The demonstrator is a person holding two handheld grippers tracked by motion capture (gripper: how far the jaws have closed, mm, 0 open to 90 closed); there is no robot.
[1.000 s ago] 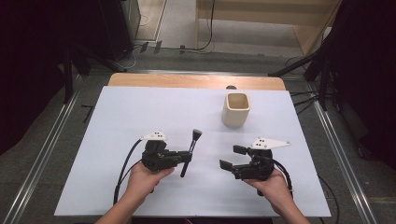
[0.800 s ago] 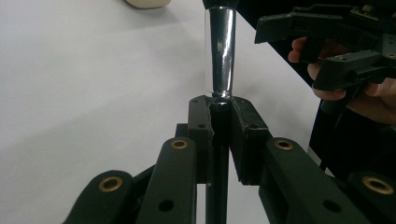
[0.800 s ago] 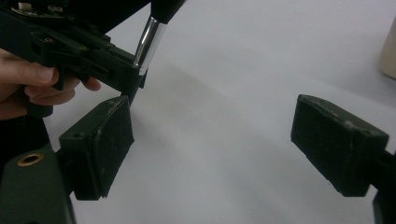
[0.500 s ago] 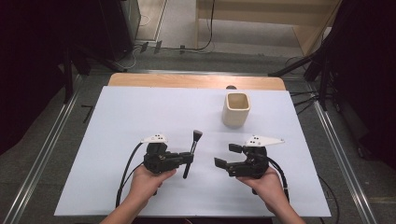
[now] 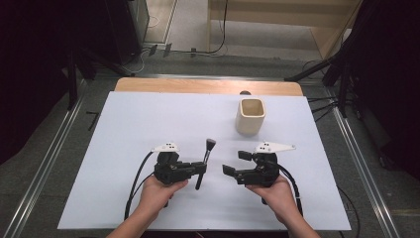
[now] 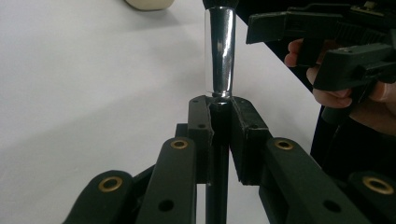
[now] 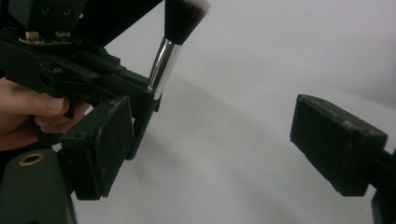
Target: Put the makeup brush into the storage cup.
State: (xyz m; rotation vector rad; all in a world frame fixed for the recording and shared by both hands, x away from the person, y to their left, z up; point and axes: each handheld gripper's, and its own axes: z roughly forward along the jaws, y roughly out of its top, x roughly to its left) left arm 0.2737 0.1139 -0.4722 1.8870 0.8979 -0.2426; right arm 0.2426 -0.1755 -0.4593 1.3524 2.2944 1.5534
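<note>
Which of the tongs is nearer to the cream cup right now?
Right. The right tongs sit open just below the cream cup; the left tongs, shut on the makeup brush, lie farther to its lower left.

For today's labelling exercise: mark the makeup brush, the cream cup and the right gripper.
makeup brush (image 6: 220, 51): left gripper view, on its shiny metal ferrule.
cream cup (image 5: 250, 119): high view, on its front wall.
right gripper (image 5: 236, 162): high view, midway between its open jaws.

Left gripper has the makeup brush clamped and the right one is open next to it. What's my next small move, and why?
Probably ease the open right gripper leftward until its jaws straddle the brush, then close. The left gripper is shut on the black handle below the chrome ferrule, and the right's pads stand wide apart, just short of it.
</note>
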